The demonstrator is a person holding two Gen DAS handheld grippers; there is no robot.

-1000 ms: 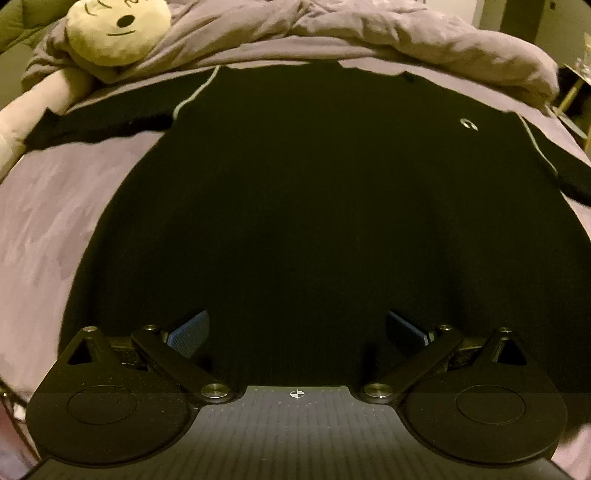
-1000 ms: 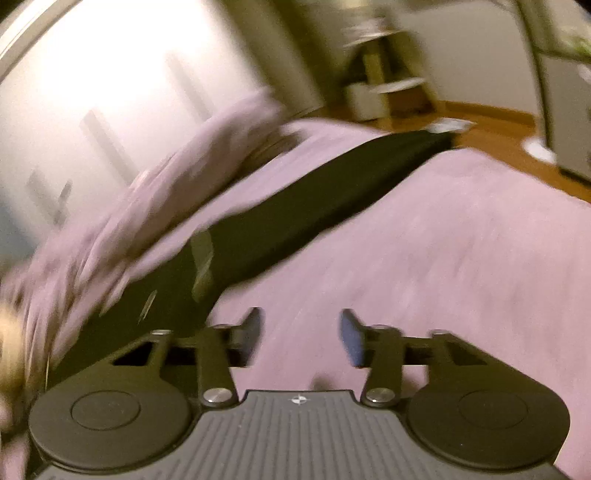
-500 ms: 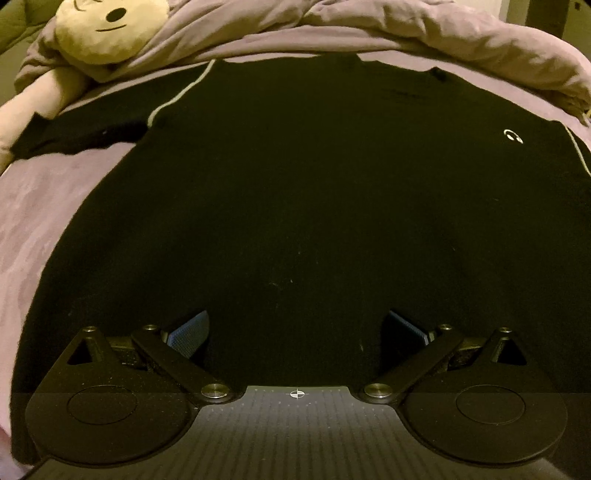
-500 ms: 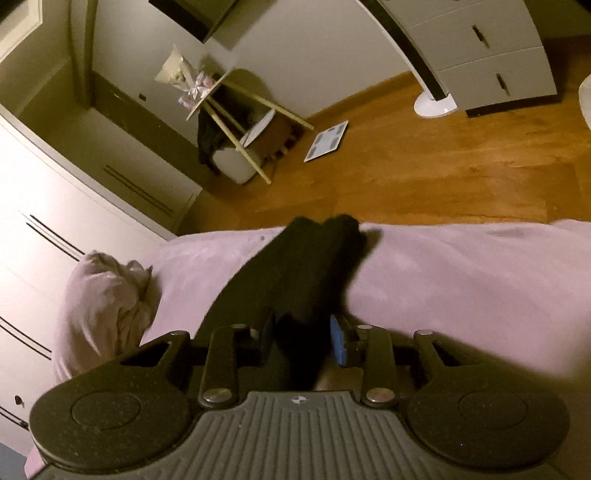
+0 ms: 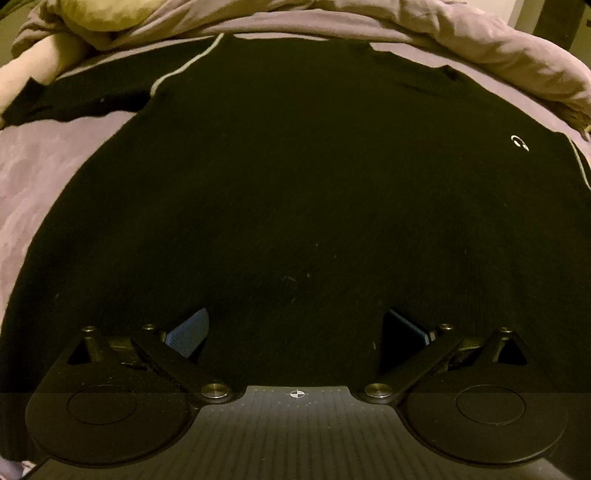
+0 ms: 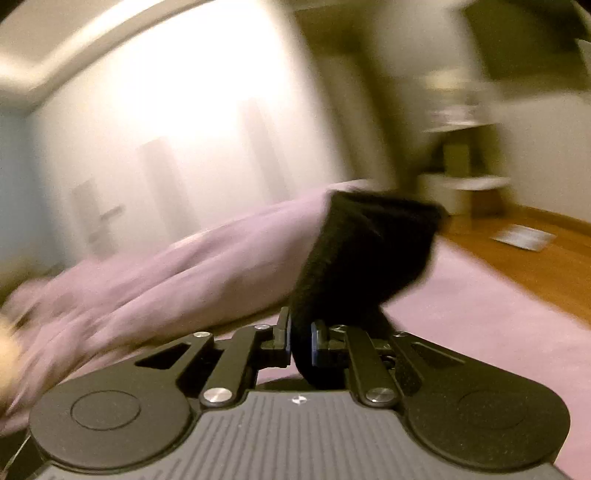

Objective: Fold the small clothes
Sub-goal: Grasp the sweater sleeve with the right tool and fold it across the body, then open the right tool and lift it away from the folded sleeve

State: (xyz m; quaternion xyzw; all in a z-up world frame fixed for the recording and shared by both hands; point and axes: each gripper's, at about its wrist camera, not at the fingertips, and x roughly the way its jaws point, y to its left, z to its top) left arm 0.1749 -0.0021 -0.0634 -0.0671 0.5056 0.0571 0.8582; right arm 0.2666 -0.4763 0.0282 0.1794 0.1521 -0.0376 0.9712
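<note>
Laid flat across the lilac bed sheet [image 5: 48,177]: a black sweater [image 5: 295,166], hem near, neckline far, filling most of the left wrist view. Trimmed with pale piping [image 5: 184,70] at the far-left shoulder seam, and with the same again at the right edge. Left sleeve [image 5: 74,96] stretched out flat to the far left.

Other sleeve [image 6: 369,251] pinched in the right hand-held gripper [image 6: 300,339] and lifted clear of the bed. Jaws just closed down to a narrow gap, with a fold of the black knit between the blue pads and the cuff end flopping beyond them. Heavily blurred in that view, so hard to judge the depth of the bite.

Left hand-held gripper [image 5: 297,332] spread wide above the near hem, gripping nothing. Cannot tell whether its pads touch the fabric.

Beyond the sweater: a rumpled lilac duvet [image 5: 461,48] along the far edge, a cream plush toy [image 5: 92,14] at the far left. To the right of the bed, wooden floor [image 6: 546,273] with a flat pale thing [image 6: 524,238] lying on it.

Risks, as judged: a thin pinch slipping off the soft knit mid-swing and dropping the sleeve short of the body; a hard pull dragging the whole sweater askew, nothing pinning the hem; the sleeve landing twisted and bunching the fold.

Markings: only a small white curved logo [image 5: 519,143] on the chest at the right. No legible lettering anywhere.
</note>
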